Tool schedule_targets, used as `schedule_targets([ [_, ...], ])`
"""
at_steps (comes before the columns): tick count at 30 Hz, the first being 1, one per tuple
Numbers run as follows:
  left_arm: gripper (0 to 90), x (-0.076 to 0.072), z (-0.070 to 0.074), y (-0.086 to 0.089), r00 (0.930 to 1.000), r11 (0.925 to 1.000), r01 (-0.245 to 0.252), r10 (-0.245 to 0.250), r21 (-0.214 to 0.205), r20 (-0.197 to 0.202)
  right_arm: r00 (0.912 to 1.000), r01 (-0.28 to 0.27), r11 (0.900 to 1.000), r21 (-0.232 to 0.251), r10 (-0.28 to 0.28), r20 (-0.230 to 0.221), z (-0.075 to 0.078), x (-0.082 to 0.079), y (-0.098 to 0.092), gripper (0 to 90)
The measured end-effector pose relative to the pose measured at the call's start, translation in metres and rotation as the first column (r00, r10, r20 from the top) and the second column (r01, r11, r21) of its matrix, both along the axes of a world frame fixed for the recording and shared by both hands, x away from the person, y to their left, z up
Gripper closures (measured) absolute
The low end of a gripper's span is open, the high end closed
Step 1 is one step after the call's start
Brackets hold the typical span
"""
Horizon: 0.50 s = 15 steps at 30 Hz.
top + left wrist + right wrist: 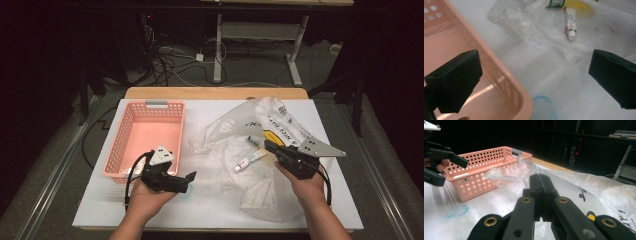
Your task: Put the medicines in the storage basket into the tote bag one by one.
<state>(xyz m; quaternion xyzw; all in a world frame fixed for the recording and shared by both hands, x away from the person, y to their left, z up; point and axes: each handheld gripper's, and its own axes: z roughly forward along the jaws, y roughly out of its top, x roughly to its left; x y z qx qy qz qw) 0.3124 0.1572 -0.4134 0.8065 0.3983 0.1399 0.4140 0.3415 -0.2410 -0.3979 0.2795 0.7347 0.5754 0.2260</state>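
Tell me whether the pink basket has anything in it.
Empty as far as shown. The high view shows the pink perforated plastic basket with a bare floor; its near corner is hidden behind the left tongs.

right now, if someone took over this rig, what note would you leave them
Left gripper: open, empty, beside the pink perforated plastic basket, near its front right corner.
Right gripper: shut, pinching the crumpled clear plastic bag.
Small white tube with a white cap: lying loose on the bag, touched by neither gripper. A green-labelled item lies just beyond it.
Done: the basket looks empty, so nothing visibly packed.
Left: probably move the tube and the other item into the basket.
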Motion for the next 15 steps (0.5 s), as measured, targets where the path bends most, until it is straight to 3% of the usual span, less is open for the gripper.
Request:
schedule_targets([
  [15,0.0,0.006,0.002,0.041,0.994,0.9936,-0.109,0.11,0.027,-0.002,1.0,0.001,1.0,0.006,-0.001,-0.007,-0.001,0.0,0.0,90.0],
])
